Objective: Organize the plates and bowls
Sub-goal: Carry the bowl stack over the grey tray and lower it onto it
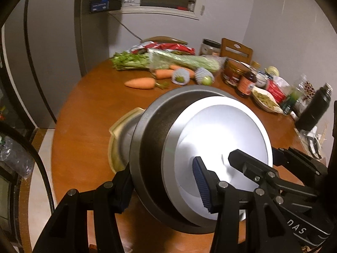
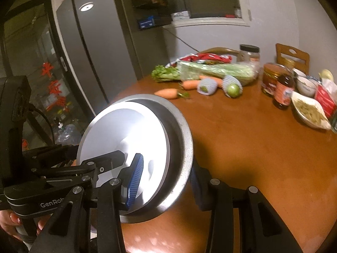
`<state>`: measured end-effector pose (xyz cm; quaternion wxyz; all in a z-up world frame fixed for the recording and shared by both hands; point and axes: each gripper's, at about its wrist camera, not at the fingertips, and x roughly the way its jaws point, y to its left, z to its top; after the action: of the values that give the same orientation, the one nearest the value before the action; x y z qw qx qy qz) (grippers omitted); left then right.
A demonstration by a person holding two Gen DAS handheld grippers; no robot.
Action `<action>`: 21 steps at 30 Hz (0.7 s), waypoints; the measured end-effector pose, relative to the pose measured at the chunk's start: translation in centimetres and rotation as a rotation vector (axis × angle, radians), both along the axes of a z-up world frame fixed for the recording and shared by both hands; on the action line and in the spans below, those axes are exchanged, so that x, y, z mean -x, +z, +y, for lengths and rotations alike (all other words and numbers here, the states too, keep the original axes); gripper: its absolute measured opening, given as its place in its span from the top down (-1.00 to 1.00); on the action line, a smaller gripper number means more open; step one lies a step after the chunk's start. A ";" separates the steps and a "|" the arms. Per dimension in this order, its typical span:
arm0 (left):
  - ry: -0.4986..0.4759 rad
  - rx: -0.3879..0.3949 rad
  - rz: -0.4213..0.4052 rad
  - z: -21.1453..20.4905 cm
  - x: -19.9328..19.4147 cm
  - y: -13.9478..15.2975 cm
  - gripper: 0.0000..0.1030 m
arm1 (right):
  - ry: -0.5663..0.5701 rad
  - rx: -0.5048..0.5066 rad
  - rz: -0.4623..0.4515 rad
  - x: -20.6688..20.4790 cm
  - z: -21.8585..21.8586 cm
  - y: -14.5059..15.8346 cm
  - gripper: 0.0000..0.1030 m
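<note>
A dark grey bowl (image 1: 151,139) with a white bowl (image 1: 221,130) nested inside it hangs tilted above the round wooden table (image 1: 88,105). My left gripper (image 1: 163,187) is shut on the stack's near rim, with its blue pad inside the white bowl and the other finger outside the grey one. From the right, my right gripper (image 1: 254,156) clamps the opposite rim. In the right wrist view the right gripper (image 2: 165,183) grips the grey bowl (image 2: 185,139) and white bowl (image 2: 122,126) the same way, and the left gripper (image 2: 94,154) holds the far side.
A cream square plate (image 1: 118,139) lies on the table behind the stack. Carrots (image 1: 140,83), celery (image 1: 185,60), netted fruit (image 1: 205,77), jars (image 1: 232,71), a sauce bottle (image 1: 246,83) and a black flask (image 1: 316,109) crowd the far and right side. A grey fridge (image 1: 50,48) stands left.
</note>
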<state>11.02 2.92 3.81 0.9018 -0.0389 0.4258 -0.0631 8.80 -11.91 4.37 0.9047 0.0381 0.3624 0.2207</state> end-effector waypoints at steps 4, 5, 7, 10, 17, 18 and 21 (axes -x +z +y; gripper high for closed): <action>0.021 0.007 0.011 1.6 -1.1 -0.4 -0.01 | 0.020 0.007 0.002 -1.7 2.1 0.2 0.15; 0.025 0.008 0.015 1.9 -1.4 -0.6 -0.01 | 0.024 0.007 0.005 -1.9 2.3 0.1 0.15; 0.031 0.011 0.023 2.4 -1.9 -1.0 -0.01 | 0.031 0.011 0.013 -2.7 3.0 -0.1 0.15; 0.038 0.009 0.035 3.0 -2.6 -1.5 -0.01 | 0.039 0.015 0.027 -3.6 3.7 -0.5 0.15; 0.053 0.001 0.054 3.8 -4.0 -2.9 -0.01 | 0.057 0.019 0.048 -5.2 4.8 -1.9 0.15; 0.054 0.003 0.057 3.9 -4.2 -3.1 -0.01 | 0.057 0.023 0.051 -5.5 5.0 -2.1 0.15; 0.055 0.000 0.068 3.9 -4.7 -3.7 -0.01 | 0.056 0.023 0.065 -6.0 5.2 -2.8 0.15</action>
<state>15.68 6.87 0.10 0.8882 -0.0526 0.4549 -0.0367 14.80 -6.69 1.55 0.8863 0.0248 0.3951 0.2405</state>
